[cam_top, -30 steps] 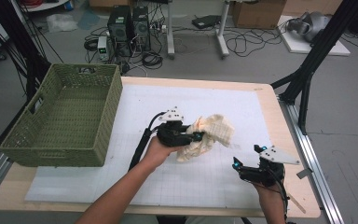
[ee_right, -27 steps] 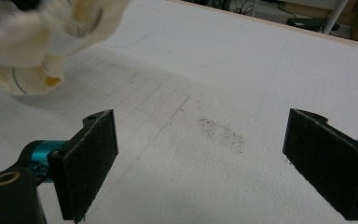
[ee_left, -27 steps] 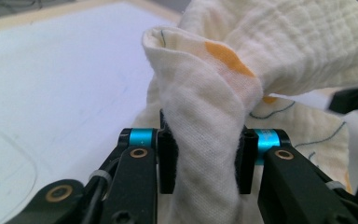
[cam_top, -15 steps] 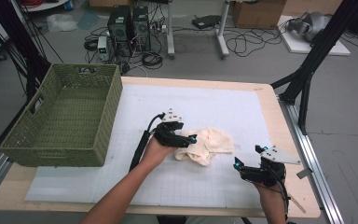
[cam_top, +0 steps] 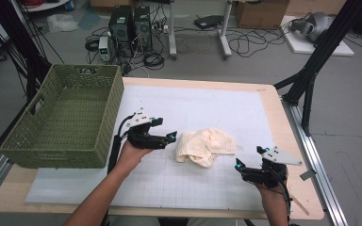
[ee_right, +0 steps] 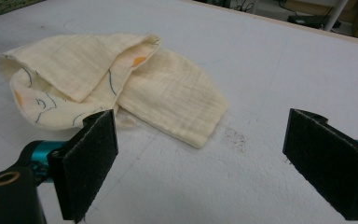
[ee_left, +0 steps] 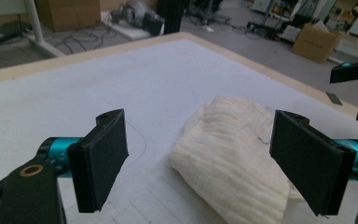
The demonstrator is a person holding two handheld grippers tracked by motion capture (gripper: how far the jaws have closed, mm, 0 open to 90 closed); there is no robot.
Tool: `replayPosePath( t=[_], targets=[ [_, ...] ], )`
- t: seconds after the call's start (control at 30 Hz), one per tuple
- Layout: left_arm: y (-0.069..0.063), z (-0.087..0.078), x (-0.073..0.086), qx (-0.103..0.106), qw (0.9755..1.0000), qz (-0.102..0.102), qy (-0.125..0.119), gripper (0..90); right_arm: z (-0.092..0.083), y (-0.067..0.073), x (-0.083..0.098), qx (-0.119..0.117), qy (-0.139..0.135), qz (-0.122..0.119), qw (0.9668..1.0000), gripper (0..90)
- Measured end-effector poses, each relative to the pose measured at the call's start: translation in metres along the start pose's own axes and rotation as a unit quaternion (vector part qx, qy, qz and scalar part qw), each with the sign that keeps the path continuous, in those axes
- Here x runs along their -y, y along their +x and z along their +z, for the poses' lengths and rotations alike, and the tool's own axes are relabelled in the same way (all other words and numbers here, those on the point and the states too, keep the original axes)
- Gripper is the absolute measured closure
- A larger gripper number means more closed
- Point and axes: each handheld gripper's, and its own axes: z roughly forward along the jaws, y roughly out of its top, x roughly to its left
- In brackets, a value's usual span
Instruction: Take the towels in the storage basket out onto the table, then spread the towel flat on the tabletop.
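The desk [cam_top: 264, 101] carries a white mat, with a green basket [cam_top: 63, 120] standing empty at its left end. Near the middle of the mat lies the cloth [cam_top: 205, 147], a cream rag folded loosely over itself; it looks light, soft and limp, likely to sag and unfold when lifted, so a pinch on a folded edge or corner should serve best. The left tool [cam_top: 165, 136] sits just left of the cloth, level and aimed at it, jaws having just spread wide and clear of the fabric. The right tool [cam_top: 249, 164] rests near the front right, jaws spread, empty.
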Motion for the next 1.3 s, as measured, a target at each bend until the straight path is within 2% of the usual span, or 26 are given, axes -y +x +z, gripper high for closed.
replayPosePath(
  t=[0.2, 0.57, 0.77, 1.13, 1.3],
  targets=[
    [0.0, -0.014, 0.006, -0.006, 0.9999, 0.01, 0.002, 18.8, 0.002, 0.0, 0.0, -0.001, 0.001, 0.003, 1.0, 9.3],
    [0.009, -0.028, 0.005, -0.019, 0.9997, -0.001, -0.014, 18.8, 0.006, 0.003, -0.001, 0.002, 0.005, -0.001, 1.0, 9.3],
    [0.007, -0.026, 0.004, -0.021, 0.9997, 0.0, -0.014, 18.9, 0.003, 0.001, 0.001, 0.005, 0.006, 0.003, 1.0, 9.3],
    [0.0, -0.015, 0.002, -0.003, 1.0, 0.005, -0.004, 18.9, 0.004, 0.002, 0.0, 0.002, 0.004, 0.002, 1.0, 9.3],
    [-0.009, -0.008, -0.001, 0.01, 0.9999, 0.011, 0.001, 18.9, 0.004, 0.002, 0.0, 0.0, 0.008, -0.004, 1.0, 9.3]
  ],
)
